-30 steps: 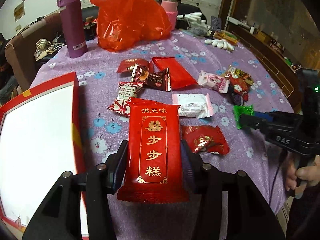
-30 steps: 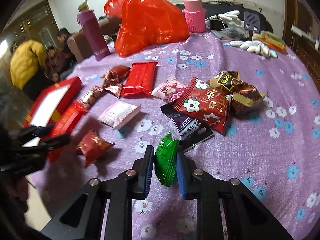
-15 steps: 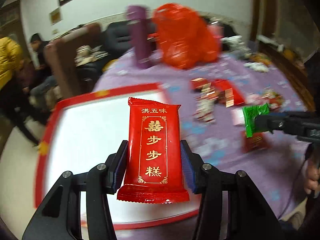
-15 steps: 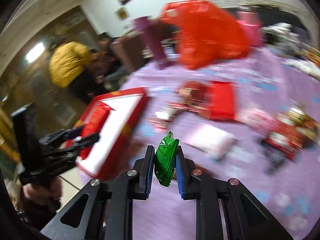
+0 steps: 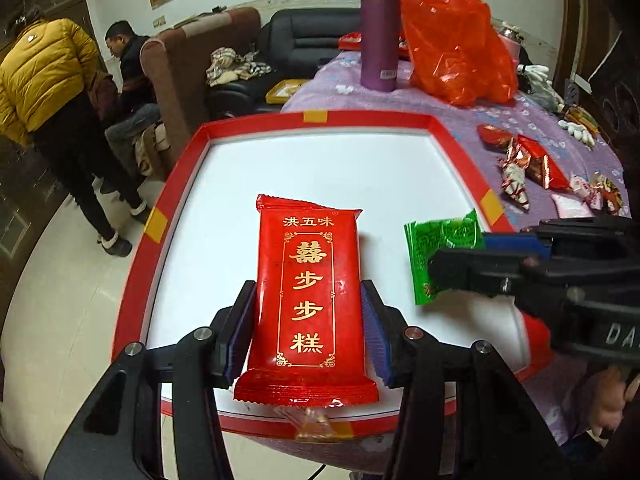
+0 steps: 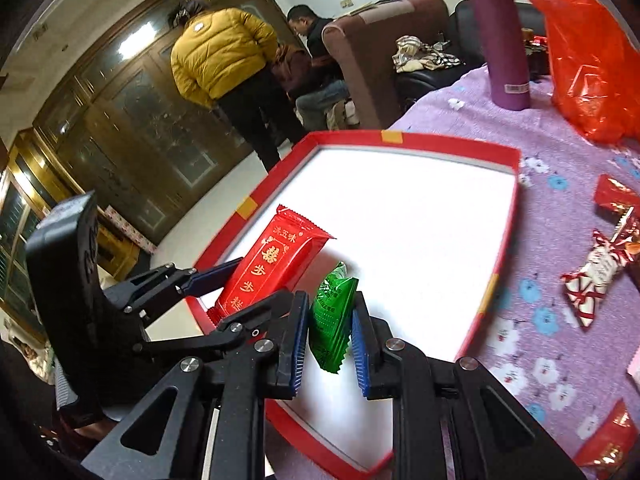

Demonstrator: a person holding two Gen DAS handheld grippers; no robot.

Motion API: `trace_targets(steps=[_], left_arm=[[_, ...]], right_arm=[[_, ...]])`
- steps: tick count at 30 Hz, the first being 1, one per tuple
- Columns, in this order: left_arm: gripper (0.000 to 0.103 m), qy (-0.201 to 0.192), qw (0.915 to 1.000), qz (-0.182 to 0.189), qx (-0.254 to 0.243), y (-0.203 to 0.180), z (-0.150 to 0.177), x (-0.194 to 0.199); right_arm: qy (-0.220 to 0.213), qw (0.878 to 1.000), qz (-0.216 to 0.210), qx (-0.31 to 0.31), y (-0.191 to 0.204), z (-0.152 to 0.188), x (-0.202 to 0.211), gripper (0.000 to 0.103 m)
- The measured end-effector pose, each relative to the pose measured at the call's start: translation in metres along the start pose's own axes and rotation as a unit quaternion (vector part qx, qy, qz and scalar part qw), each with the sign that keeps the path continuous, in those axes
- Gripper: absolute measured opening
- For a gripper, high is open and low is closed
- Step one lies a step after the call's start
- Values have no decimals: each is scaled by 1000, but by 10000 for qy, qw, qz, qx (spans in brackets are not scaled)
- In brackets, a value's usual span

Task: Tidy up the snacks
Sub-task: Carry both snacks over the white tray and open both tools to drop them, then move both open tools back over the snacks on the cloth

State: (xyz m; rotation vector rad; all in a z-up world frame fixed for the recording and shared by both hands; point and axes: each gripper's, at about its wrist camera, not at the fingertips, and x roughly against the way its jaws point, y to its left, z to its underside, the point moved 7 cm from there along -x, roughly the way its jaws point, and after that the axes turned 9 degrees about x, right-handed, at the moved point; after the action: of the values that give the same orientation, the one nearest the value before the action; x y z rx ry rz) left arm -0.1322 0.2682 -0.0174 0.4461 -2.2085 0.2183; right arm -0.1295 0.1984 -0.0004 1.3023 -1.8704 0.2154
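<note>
A shallow red box with a white floor lies at the table's left edge. My left gripper is shut on a long red packet with gold writing and holds it above the near part of the box. To its right, my right gripper is shut on a small green packet, also over the white floor. In the right wrist view the green packet stands on edge between the blue pads of the right gripper. The left gripper with the red packet is just left of it, above the red box.
Several loose wrapped snacks lie on the purple flowered cloth right of the box. A purple flask and an orange-red plastic bag stand behind it. People and sofas are on the floor beyond the table's left edge.
Both grippers have swung left from above the snack pile to over the red box, each still carrying its packet. The green packet has come close beside the red one.
</note>
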Motion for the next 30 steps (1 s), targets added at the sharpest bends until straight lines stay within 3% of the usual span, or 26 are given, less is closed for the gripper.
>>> trace_targets(steps=[6,10,12,14,20,30], left_arm=[[49,74,9997,-212,-19,5,5,-7],[52,-175,9979,-626,-35,10,0,4],[61,-417,9951,-894,-93,12,-4,13],[73,-606,9927,-1030,-132,11,-8,22],[76,-866,9904,-1056,-205,0,-15,38],[76,-879,9909,-919,-436,-28,-20,42]], right_arm=[[206,9998,-9,-12,0,11,-9,24],[129,9999,-36,-63,-1,11,8,32],[-76,9999,17,-132,-7,10,24,49],[-289,9993,161,-145,-13,11,40,54],[-759,9942,686,-341,-45,23,95,61],[-792,9842,1326,-871,-110,59,141,64]])
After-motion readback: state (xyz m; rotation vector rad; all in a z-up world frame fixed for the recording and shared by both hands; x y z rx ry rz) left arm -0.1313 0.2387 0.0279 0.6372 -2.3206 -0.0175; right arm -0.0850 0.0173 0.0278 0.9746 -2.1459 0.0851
